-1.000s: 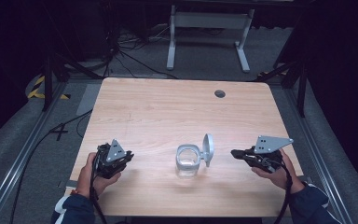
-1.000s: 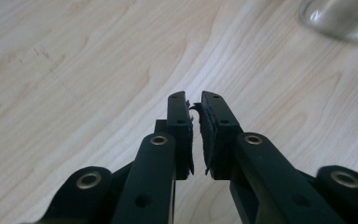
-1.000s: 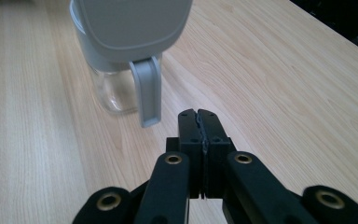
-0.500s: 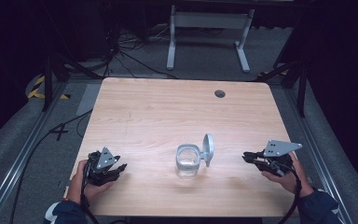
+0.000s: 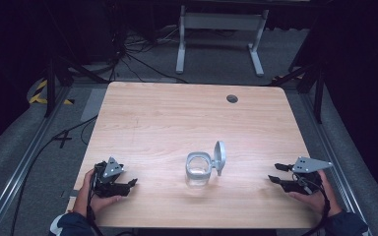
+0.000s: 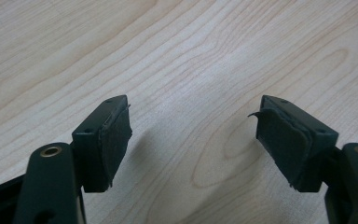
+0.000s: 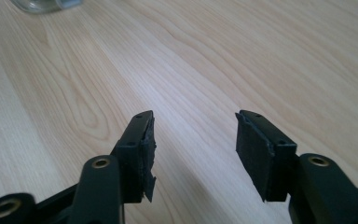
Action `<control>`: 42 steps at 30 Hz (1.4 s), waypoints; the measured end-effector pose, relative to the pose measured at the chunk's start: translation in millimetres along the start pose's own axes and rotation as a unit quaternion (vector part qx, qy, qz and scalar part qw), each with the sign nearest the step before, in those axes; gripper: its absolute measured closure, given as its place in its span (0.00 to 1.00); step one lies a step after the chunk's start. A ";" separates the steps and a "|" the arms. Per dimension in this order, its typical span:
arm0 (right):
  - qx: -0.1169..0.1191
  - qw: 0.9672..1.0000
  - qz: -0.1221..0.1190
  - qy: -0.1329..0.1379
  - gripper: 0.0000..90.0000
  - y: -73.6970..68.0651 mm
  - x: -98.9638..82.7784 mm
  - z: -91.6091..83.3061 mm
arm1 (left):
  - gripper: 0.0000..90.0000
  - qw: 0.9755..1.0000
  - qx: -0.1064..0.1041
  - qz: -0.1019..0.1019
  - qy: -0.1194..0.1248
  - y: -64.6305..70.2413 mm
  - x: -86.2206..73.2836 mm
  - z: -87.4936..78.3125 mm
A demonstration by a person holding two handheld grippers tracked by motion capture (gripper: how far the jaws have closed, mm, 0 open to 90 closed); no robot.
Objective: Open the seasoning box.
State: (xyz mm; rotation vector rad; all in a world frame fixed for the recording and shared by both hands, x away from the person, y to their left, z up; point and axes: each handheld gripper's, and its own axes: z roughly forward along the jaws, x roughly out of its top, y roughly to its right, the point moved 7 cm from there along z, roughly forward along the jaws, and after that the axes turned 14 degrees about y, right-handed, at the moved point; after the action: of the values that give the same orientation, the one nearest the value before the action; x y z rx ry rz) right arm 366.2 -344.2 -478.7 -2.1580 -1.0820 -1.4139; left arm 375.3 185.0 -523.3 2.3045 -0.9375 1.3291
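**Jar open, both grippers clear of it**

Plainly, I'm looking at a point where the work on the jar seems finished or paused, not in progress. From the high view, the clear jar [image 5: 198, 169] stands upright on the wooden table [image 5: 177, 118], near the front edge and roughly midway between my two hands. Its hinged lid [image 5: 220, 156] is swung up and stands on edge at the jar's right side, so the mouth is uncovered. I can't tell whether anything is inside; the glass looks empty, but it is small in the picture.

My left gripper [image 5: 128, 185] rests low at the front left corner of the table, well apart from the jar, and in the left gripper view [image 6: 193, 140] its jaws stand wide with only bare wood grain between the pads. My right gripper [image 5: 275, 173] sits near the front right edge, also well apart from the jar, jaws pointing inward toward it. In the right gripper view [image 7: 193, 149] the jaws are spread with nothing between them, and the base of the jar [image 7: 46, 4] just clips the top left corner.

My reading: if opening the lid was the job, that part is done. If the jar is to be closed or filled, that remains, and either hand would first have to travel in to reach it.
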 end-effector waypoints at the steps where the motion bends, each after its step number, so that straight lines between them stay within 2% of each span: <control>1: -0.002 1.000 0.004 0.002 0.50 2.1 -2.8 -1.3 | 0.28 1.000 -0.002 0.007 -0.001 -1.1 -0.5 0.5; 4: -0.017 1.000 0.025 0.001 0.45 10.8 -16.0 -8.0 | 0.27 1.000 -0.008 -0.004 0.001 0.3 -3.1 0.6; 7: -0.024 0.999 0.033 -0.005 0.42 15.3 -25.7 -11.8 | 0.24 1.000 -0.011 -0.010 0.006 -1.2 -4.8 0.4; 9: -0.034 0.999 0.042 -0.004 0.39 18.3 -31.6 -13.0 | 0.24 1.000 -0.014 -0.022 0.012 -2.2 -6.4 0.6; 12: -0.039 0.998 0.053 -0.016 0.36 21.0 -41.6 -12.5 | 0.22 0.999 -0.017 -0.024 0.014 -3.9 -7.5 0.5; 13: -0.043 0.998 0.053 -0.019 0.33 21.5 -44.9 -11.2 | 0.22 1.000 -0.016 -0.018 0.011 -5.0 -7.5 0.2; 14: -0.042 0.997 0.056 -0.013 0.32 22.6 -46.2 -11.6 | 0.21 0.999 -0.017 -0.027 0.013 -3.7 -7.7 0.5; 16: -0.042 0.997 0.067 -0.011 0.30 24.0 -47.4 -11.9 | 0.21 0.999 -0.017 -0.027 0.012 -3.9 -7.7 0.6; 21: -0.048 0.996 0.073 -0.015 0.28 24.5 -48.0 -11.9 | 0.19 0.999 -0.014 -0.030 0.010 -4.4 -8.0 0.8; 30: -0.055 0.995 0.076 -0.017 0.25 25.1 -48.3 -11.6 | 0.18 1.000 -0.006 -0.024 0.008 -6.3 -7.6 0.8; 32: -0.056 0.995 0.077 -0.017 0.24 25.2 -48.3 -11.5 | 0.18 0.999 -0.009 -0.031 0.006 -4.9 -8.1 0.4; 42: -0.066 0.994 0.081 -0.022 0.17 27.7 -48.9 -9.9 | 0.18 0.999 -0.007 -0.031 0.009 -4.9 -8.0 0.9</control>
State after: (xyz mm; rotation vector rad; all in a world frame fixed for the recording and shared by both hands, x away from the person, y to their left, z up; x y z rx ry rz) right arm 370.3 -388.6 -514.4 -2.3214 -0.8284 -1.4043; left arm 376.4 191.1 -530.3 2.2884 -0.8600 1.3103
